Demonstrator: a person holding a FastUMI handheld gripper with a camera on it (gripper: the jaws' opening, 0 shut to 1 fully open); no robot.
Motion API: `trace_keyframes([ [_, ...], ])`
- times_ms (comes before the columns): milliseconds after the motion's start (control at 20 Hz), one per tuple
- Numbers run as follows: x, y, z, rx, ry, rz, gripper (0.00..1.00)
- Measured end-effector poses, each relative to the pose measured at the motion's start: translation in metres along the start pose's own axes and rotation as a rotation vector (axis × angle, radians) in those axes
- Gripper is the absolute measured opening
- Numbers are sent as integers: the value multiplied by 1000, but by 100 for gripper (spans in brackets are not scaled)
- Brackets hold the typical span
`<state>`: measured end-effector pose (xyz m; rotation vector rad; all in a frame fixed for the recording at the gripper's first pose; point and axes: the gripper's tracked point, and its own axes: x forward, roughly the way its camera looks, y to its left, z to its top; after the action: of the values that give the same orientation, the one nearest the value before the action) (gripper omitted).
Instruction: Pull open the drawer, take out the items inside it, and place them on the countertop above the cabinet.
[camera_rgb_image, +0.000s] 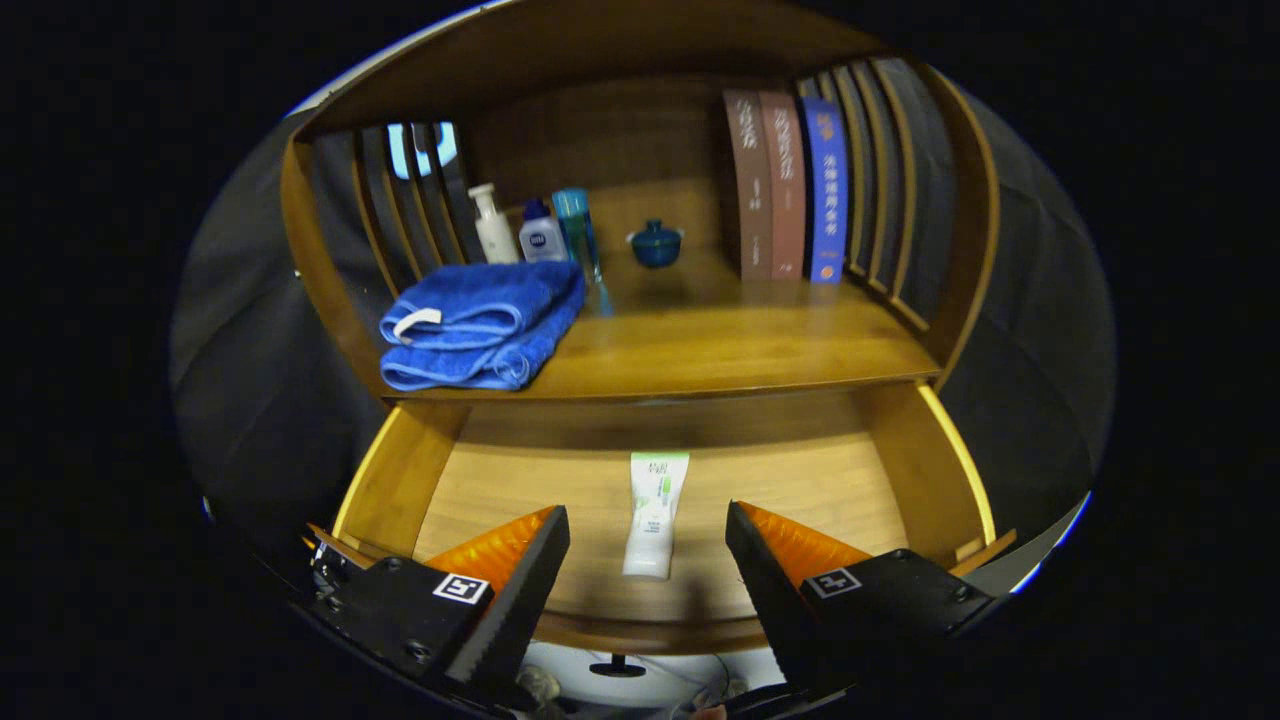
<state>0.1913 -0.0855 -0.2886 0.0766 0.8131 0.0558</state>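
Gripper view: drawer (905, 460) stands pulled well out under the countertop (720, 350), so the opening step looks done. One item lies inside, a tube (655, 512), flat on the drawer floor about midway between the side walls, cap end toward the drawer's front edge, long axis running front to back. Nothing else seen on the drawer floor, though its rear strip sits in shadow under the countertop edge and could hide something small. Gripper (648, 575) hovers above the drawer front, jaws spread wide, holding nothing; the tube lies between and just ahead of the fingers, not touched. Judged from this: the grasp, the lift and the placing are all left to do. On the countertop, folded towel (480, 325) at the front left corner, three bottles (540, 230) behind it, a small lidded bowl (656, 243) near the middle back, books (790, 185) upright at the back right. Free space along the front edge, centre to right, looks adequate for the tube. Drawer's front panel is partly covered by the fingers; the handle can't be made out. Below the drawer front, pale floor with some small dark object, unclear.
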Motion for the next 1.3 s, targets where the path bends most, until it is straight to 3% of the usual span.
trace_keyframes([
  [350,75,5,-25,-61,282,-36,97],
  [550,97,-3,-42,-62,381,-80,90],
  [650,107,-3,-54,-43,420,-86,83],
  [800,112,-10,-64,-15,444,-121,55],
  [950,102,-5,-62,-14,440,-97,30],
  [1100,83,8,-69,52,443,-47,30],
  [1300,51,11,-69,39,417,-30,30],
])
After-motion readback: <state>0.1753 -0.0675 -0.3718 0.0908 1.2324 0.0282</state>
